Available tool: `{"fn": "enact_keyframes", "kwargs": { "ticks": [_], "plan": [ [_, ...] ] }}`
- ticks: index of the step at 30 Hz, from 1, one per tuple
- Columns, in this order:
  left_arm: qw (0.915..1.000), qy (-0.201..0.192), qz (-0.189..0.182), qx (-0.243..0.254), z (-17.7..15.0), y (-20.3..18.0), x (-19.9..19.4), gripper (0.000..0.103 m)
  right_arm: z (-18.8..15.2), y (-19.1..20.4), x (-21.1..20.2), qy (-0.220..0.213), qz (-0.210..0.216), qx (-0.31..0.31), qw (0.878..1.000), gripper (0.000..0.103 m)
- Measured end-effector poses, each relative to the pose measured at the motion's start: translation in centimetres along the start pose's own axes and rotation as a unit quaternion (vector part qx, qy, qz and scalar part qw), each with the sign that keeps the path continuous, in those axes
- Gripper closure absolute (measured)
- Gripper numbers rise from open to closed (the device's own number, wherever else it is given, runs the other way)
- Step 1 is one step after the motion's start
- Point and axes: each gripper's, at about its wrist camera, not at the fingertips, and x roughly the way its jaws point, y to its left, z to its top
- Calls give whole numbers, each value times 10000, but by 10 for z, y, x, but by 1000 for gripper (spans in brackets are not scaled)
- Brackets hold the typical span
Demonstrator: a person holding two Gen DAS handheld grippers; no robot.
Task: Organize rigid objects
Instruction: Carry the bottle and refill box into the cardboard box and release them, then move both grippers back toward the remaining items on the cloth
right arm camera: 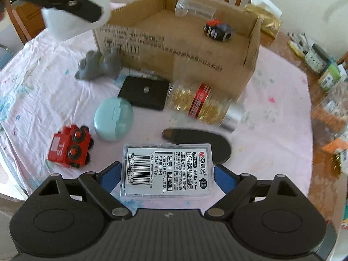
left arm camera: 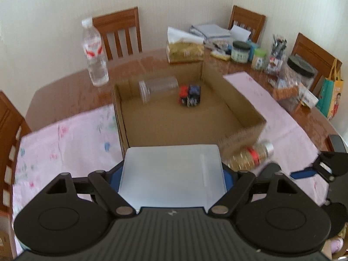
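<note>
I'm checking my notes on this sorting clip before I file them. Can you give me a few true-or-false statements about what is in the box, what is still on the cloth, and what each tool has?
1. The left tool grips a flat white box above the cardboard box. True.
2. The cardboard box is empty. False: a clear jar lies on its side in it, beside a small toy.
3. The right tool has its fingers around a clear labelled case. True.
4. The red toy train is inside the cardboard box. False: it sits on the pink cloth, next to a pale green case.
5. The gold jar stands upright. False: it lies on its side against the cardboard box.
</note>
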Motion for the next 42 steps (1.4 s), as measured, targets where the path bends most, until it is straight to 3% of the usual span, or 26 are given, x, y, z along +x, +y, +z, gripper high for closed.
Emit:
{"fn": "enact_keyframes", "kwargs": {
  "ticks": [8,12,15,23,30,33,37,42],
  "plan": [
    [9995,-223,218,-80,38,13,40,20,24,-17,-28,-349,-137,-85,9993,10],
    [9980,-420,379,-290,46,21,56,5,38,-24,-44,-529,-156,-177,9983,10],
    [9973,-464,450,-348,44,24,57,5,50,-28,-55,-689,-163,-249,9972,10],
    [9937,-511,527,-849,17,36,33,4,90,-41,-63,-1100,-186,-400,9930,10],
    [9864,-360,1085,-1181,-17,42,9,3,137,-62,-32,-1225,-72,-172,9923,9],
    [9821,-305,1296,-1332,-30,45,1,3,151,-65,-16,-1205,-52,-92,9927,0],
    [9761,-305,1551,-1494,-43,49,-12,3,151,-66,-12,-1261,38,84,9920,0],
    [9728,-264,1603,-1650,-53,50,-17,3,137,-64,-17,-1275,61,344,9912,0]
  ]
}}
